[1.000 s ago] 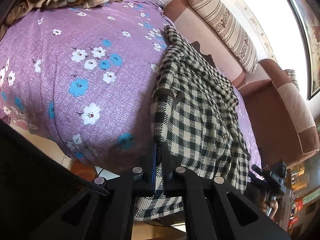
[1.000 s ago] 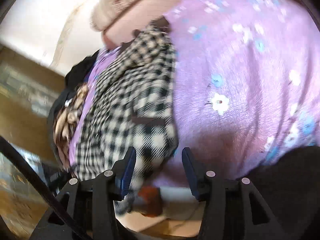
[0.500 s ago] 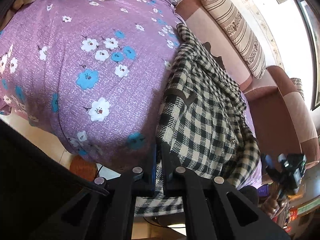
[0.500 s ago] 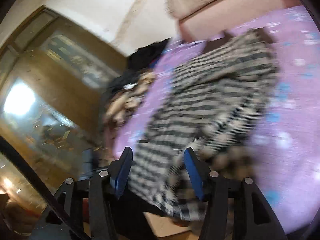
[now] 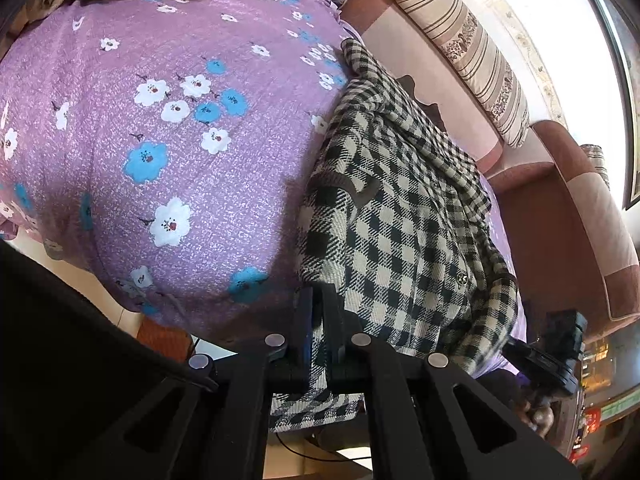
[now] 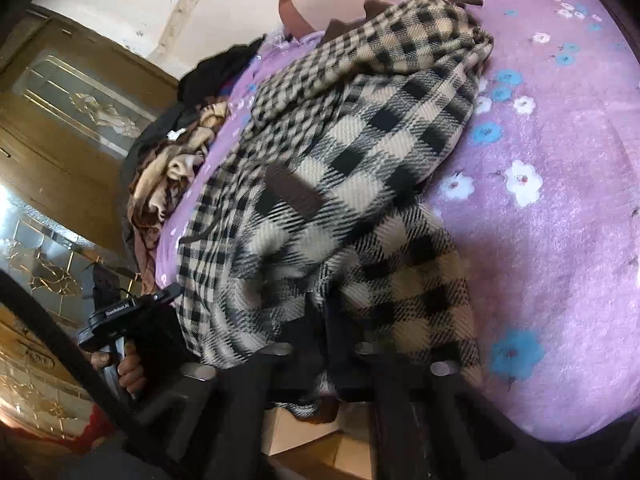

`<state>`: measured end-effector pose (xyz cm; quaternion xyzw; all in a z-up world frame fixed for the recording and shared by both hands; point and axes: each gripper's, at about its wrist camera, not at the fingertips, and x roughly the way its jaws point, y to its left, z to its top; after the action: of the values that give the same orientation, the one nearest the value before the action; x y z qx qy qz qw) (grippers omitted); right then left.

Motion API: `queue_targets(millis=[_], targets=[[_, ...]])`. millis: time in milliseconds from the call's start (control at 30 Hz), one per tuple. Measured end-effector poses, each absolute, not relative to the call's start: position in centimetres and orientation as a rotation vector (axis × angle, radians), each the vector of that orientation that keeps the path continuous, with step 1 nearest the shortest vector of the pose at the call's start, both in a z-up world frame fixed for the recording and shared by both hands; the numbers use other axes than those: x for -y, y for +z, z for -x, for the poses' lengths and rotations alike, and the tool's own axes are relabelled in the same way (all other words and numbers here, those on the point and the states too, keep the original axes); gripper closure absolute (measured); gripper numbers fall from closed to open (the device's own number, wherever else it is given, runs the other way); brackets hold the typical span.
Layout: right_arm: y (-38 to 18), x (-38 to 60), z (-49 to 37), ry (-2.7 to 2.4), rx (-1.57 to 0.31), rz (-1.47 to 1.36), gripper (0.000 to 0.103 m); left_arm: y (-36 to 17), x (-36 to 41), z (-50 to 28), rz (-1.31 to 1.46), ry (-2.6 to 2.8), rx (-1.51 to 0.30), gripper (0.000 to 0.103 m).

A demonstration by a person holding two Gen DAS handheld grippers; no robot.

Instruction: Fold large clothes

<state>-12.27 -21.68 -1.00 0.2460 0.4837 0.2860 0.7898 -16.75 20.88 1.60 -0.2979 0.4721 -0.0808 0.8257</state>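
Note:
A black-and-cream checked coat [image 5: 400, 216] lies lengthwise on a bed with a purple flowered sheet [image 5: 168, 128]; its hem hangs over the near edge. My left gripper [image 5: 320, 320] is shut on the coat's hem at the near left corner. In the right wrist view the coat [image 6: 360, 168] fills the middle, and my right gripper [image 6: 324, 344] is shut on its hem, with cloth draped over the fingers. Each gripper shows in the other's view: the right one [image 5: 556, 352] at lower right, the left one [image 6: 120, 316] at lower left.
A pink headboard [image 5: 432, 92] with a striped bolster [image 5: 468, 52] runs along the far side. A brown patterned blanket [image 6: 168, 176] and dark clothes are heaped at the bed's far end. A wooden wardrobe [image 6: 72, 120] stands beyond. The floor lies below the bed edge.
My right gripper, open a second ago, swung across to the coat's other hem corner and closed on it. My left gripper stayed shut on the hem and shifted slightly.

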Motion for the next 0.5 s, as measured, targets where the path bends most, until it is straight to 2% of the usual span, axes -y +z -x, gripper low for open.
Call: queue_targets(millis=[133,267,367,400,467,500], targets=[[0.9,26.2,16.4,0.403,-1.015,-0.501,0.100,1.3,-21.2,16.8,0.641,-0.169,-1.003,0.099],[0.8,31.3,20.5,0.027,-1.081,-0.373,0.101,1.1,-21.3,16.6,0.656,-0.175,-1.009,0.099],[1.7,32.9,21.5,0.027,-1.041,-0.459,0.098,1.3,-20.7,16.5,0.626,-0.177,-1.007,0.099],[2.1,33.0,21.5,0.052,-1.009,-0.489,0.092,1.3,-20.5,16.5,0.619,-0.177,-1.006,0.099],[2.5,32.4,20.7,0.138,-0.958,-0.543,0.025,1.5,-20.4,16.5,0.609,-0.176,-1.001,0.099],[2.3,31.8,20.0,0.191,-0.943,-0.562,0.020,1.5,-20.5,16.5,0.608,-0.176,-0.998,0.099]])
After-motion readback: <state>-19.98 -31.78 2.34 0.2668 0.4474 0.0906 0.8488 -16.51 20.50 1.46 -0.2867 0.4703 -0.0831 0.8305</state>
